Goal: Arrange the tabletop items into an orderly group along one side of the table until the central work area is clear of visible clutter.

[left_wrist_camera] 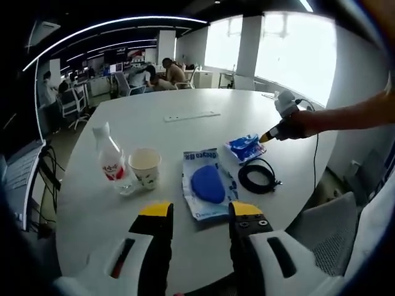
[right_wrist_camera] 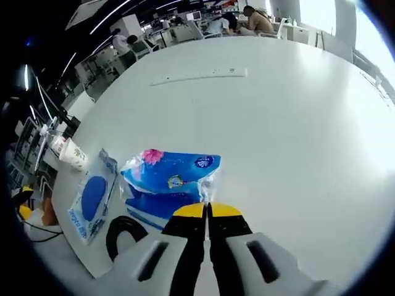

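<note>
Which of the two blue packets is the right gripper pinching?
The crumpled tissue pack, nipped by the right gripper; the flat packet lies untouched beside the cup.

A big round white table (left_wrist_camera: 203, 132) holds a paper cup (left_wrist_camera: 145, 166). Just left of the cup stands a clear plastic bottle with a red label (left_wrist_camera: 110, 158). Right of it lie a flat blue-and-white packet (left_wrist_camera: 207, 183), a black coiled cable (left_wrist_camera: 257, 176) and a blue crinkly tissue pack (left_wrist_camera: 245, 147). Far behind lies a long white strip (left_wrist_camera: 192, 116).

One bottle (left_wrist_camera: 110, 157), one cup (left_wrist_camera: 145, 166), two packets (left_wrist_camera: 205, 183), one cable (left_wrist_camera: 257, 176)
</note>
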Motion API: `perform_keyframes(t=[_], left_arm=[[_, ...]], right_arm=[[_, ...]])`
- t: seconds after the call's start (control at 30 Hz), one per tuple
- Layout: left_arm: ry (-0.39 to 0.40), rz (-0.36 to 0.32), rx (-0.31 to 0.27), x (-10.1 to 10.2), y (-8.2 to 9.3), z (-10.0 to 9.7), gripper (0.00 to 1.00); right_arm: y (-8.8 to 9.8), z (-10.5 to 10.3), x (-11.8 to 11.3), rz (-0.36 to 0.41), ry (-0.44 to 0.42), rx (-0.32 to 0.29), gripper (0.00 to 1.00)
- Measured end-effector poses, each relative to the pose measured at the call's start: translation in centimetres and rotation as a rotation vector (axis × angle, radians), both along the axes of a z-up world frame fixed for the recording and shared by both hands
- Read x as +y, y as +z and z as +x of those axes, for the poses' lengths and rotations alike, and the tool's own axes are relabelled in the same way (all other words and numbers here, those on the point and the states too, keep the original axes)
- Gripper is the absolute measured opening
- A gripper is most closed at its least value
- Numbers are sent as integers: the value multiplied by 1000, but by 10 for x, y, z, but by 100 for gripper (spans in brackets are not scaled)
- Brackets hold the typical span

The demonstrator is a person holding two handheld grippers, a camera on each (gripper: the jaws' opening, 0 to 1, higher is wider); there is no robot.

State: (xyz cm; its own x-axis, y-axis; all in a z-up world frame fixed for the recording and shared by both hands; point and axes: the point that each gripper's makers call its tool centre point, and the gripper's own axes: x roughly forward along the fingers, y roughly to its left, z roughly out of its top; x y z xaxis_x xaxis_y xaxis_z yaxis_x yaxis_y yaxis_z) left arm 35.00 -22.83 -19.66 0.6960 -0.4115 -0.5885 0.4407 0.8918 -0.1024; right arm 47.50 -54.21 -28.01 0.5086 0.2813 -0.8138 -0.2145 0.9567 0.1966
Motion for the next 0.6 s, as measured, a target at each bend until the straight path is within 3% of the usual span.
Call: perform_keyframes(t=[0.33, 0.6], left_arm=[[14, -4, 13, 3, -6, -1, 35], [11, -9, 18, -2, -7, -1, 35]], right_arm=[[-4, 2, -4, -65, 80, 5, 0], [-9, 4, -10, -67, 88, 12, 0]])
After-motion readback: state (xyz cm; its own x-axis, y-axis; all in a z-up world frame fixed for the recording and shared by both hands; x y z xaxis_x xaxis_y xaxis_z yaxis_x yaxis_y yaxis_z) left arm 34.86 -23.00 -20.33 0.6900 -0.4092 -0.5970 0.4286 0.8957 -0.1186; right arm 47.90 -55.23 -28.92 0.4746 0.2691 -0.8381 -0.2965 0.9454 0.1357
